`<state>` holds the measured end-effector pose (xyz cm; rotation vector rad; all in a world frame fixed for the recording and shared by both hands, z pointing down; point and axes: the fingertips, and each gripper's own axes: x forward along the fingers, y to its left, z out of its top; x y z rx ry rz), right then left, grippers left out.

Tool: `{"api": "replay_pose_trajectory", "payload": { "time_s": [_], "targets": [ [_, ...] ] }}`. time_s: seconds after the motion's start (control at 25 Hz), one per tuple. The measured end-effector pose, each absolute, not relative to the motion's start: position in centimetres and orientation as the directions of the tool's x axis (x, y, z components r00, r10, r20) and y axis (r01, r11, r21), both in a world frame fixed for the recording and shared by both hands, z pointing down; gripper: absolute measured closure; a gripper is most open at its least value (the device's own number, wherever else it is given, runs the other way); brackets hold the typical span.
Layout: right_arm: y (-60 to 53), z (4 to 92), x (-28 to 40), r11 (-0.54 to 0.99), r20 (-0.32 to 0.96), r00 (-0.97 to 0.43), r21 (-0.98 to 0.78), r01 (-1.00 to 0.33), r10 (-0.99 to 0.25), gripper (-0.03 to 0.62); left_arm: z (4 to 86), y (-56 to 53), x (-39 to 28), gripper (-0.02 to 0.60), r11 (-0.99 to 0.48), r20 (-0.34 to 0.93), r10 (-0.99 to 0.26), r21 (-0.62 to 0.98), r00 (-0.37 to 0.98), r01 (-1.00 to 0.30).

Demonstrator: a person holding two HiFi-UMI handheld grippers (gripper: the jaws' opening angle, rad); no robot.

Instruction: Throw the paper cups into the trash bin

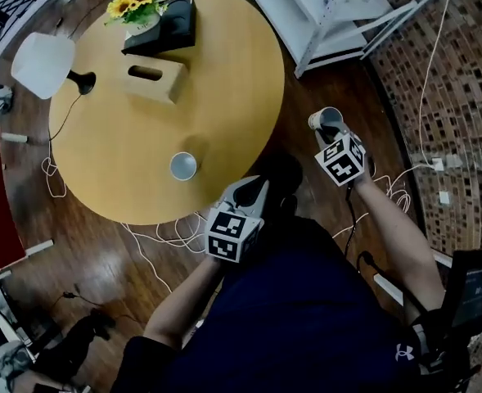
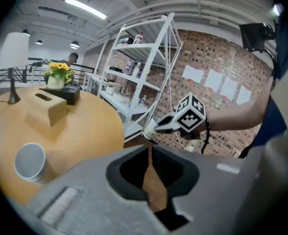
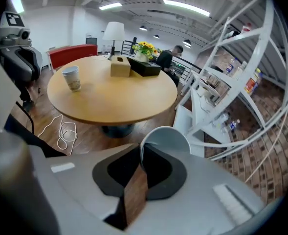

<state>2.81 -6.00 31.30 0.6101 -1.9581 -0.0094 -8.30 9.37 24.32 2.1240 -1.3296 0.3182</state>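
Between right gripper [image 3: 141,161] fingers: white paper cup [image 3: 166,139] pinched by its rim, held off round wooden table [image 1: 224,72] for binning | left gripper [image 2: 148,150] fingers pressed together, empty, second white paper cup [image 1: 183,166] ahead-left on tabletop | trash bin not in view

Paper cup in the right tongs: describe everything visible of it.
The paper cup is whitish outside, pale grey inside, and looks empty. The right tongs are shut on its wall at the rim, one pad inside, one outside. It is held in the air beside the round table, above the wood floor, touching nothing else.
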Motion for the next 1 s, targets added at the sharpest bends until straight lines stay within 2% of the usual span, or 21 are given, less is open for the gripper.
{"api": "replay_pose_trajectory", "payload": {
  "time_s": [0.16, 0.36, 0.52, 0.8, 1.0],
  "targets": [
    [-3.9, 34.4, 6.2, 0.867, 0.853, -0.340, 0.224, -0.446, -0.396, 0.562, 24.6, 8.9, -4.9, 0.557, -0.375, 0.514, -0.691, 0.346, 0.508, -0.860],
    [1.9, 43.6, 6.1, 0.901, 0.890, -0.336, 0.161, -0.403, -0.309, 0.562, 27.3, 11.8, -3.6, 0.560, -0.389, 0.592, -0.623, 0.332, 0.511, -0.859],
    [6.1, 53.3, 4.9, 0.939, 0.909, -0.342, 0.128, -0.319, -0.240, 0.562, 32.1, 14.2, -2.8, 0.561, -0.360, 0.652, -0.558, 0.367, 0.514, -0.857],
    [8.5, 70.1, 2.1, 0.978, 0.917, -0.342, 0.182, -0.100, -0.205, 0.562, 40.9, 16.4, -0.8, 0.563, -0.430, 0.698, -0.446, 0.382, 0.560, -0.818],
    [7.5, 79.5, 0.4, 0.985, 0.923, -0.344, 0.156, -0.076, -0.173, 0.562, 44.8, 17.2, -1.2, 0.569, -0.323, 0.702, -0.448, 0.449, 0.553, -0.833]
  ]
}}
